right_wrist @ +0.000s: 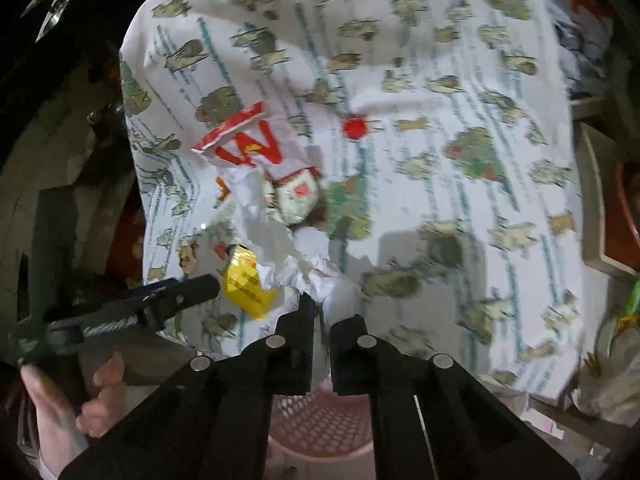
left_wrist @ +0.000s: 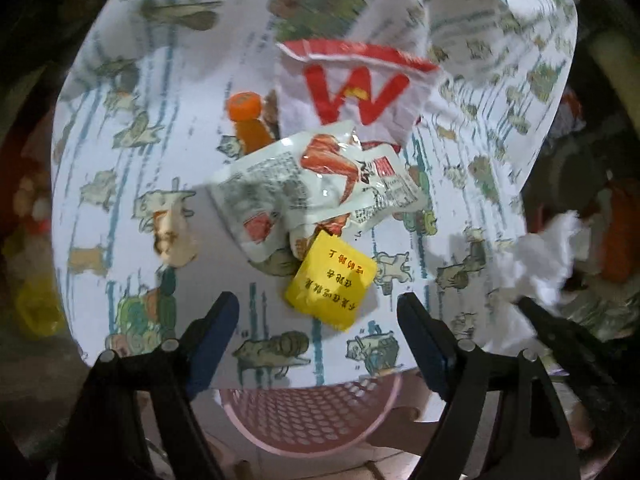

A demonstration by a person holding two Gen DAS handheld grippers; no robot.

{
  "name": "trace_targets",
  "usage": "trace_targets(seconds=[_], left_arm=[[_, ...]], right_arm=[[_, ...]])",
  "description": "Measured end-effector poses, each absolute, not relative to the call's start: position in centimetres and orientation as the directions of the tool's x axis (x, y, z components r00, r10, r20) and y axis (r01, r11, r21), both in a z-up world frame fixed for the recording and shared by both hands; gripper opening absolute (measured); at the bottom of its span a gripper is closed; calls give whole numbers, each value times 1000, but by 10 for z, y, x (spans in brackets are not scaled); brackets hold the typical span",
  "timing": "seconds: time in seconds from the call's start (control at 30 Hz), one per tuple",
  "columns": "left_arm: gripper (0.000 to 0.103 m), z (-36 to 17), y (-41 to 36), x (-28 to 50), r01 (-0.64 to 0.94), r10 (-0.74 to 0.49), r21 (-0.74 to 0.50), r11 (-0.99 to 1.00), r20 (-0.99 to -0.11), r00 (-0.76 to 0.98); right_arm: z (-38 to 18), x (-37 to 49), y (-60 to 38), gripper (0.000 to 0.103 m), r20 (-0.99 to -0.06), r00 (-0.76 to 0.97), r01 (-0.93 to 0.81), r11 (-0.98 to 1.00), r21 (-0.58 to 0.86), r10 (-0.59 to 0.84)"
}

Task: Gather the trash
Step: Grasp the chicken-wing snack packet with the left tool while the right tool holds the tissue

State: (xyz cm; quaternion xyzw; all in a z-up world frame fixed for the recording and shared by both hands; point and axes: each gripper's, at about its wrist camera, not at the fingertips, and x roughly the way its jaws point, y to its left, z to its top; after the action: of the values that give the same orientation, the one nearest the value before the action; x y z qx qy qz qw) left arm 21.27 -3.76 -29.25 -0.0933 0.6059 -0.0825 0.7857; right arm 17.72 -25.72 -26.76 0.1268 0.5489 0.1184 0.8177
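One yellow packet (left_wrist: 330,280), one basket (left_wrist: 304,420)

The left wrist view is taken from above the left gripper (left_wrist: 318,312), aimed steeply down and close over a printed tablecloth (left_wrist: 120,208). The right wrist view is taken from above the right gripper (right_wrist: 322,316), likewise tilted steeply down, near the table's front edge. Both views share the yellow packet (left_wrist: 330,280) (right_wrist: 246,284), the red-and-white bag (left_wrist: 352,84) (right_wrist: 248,148) and the pink basket (left_wrist: 312,416) (right_wrist: 320,420) seen below the edge.
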Motion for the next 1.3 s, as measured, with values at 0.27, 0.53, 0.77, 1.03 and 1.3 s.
trace_targets(seconds=[0.27, 0.53, 0.77, 1.03, 1.3], left_arm=[[79, -317, -78, 212, 124, -135, -107, 987, -959, 249], [3, -326, -83, 215, 135, -160, -130, 982, -957, 241], [1, -306, -76, 206, 153, -205, -166, 974, -933, 297], [65, -306, -64, 215, 49, -172, -165, 985, -932, 320], [66, -305, -50, 243, -45, -112, -133, 990, -940, 322]], right_arm=[[-267, 177, -270, 7, -878, 382, -10, 951, 308, 289], [-270, 182, -277, 7, -883, 375, -3, 954, 301, 281], [-267, 182, -280, 7, -881, 383, 4, 954, 301, 277], [-268, 181, -290, 7, -882, 386, 37, 950, 309, 272], [-274, 187, -306, 7, -890, 378, 96, 945, 313, 256]])
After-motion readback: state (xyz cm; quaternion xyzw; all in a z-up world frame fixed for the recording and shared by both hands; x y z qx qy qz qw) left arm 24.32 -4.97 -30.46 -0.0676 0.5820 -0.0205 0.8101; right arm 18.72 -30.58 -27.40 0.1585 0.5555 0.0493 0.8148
